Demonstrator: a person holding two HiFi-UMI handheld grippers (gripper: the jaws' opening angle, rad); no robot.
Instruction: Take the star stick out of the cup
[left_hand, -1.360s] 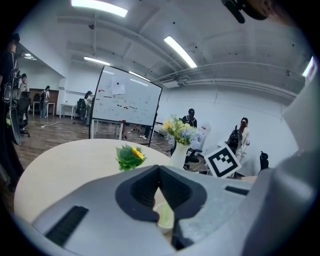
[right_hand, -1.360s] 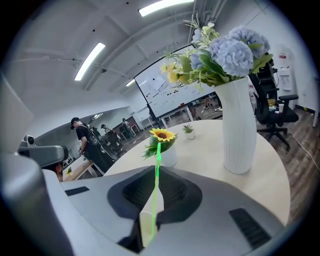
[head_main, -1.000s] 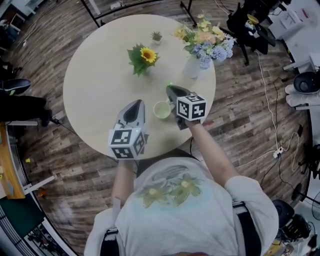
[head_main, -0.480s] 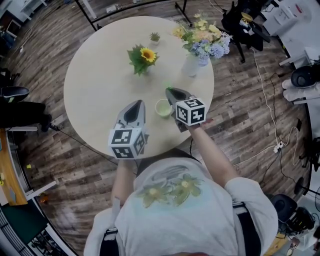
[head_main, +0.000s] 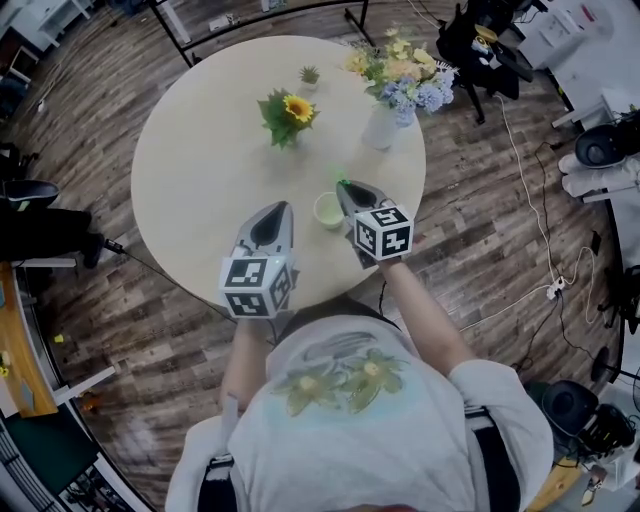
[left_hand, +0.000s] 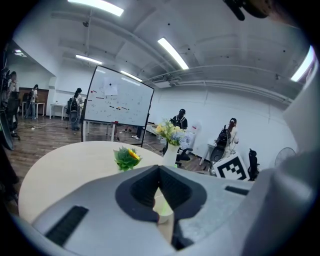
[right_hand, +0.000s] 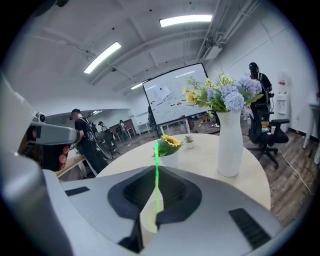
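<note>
The star stick (right_hand: 156, 152), judged light, thin and slippery, is pinched on its shaft by the right tool (right_hand: 156, 176), its lower end in the cup (head_main: 327, 211) at mid-frame on the tabletop (head_main: 200, 180); the left tool (left_hand: 160, 172) is closed on nothing.

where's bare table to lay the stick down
Widest bare patch: the left half of the table, bordered by the sunflower and left tongs. A smaller one lies between sunflower and cup. Crowded: far right by the vase, and round the cup beside the right tongs.
</note>
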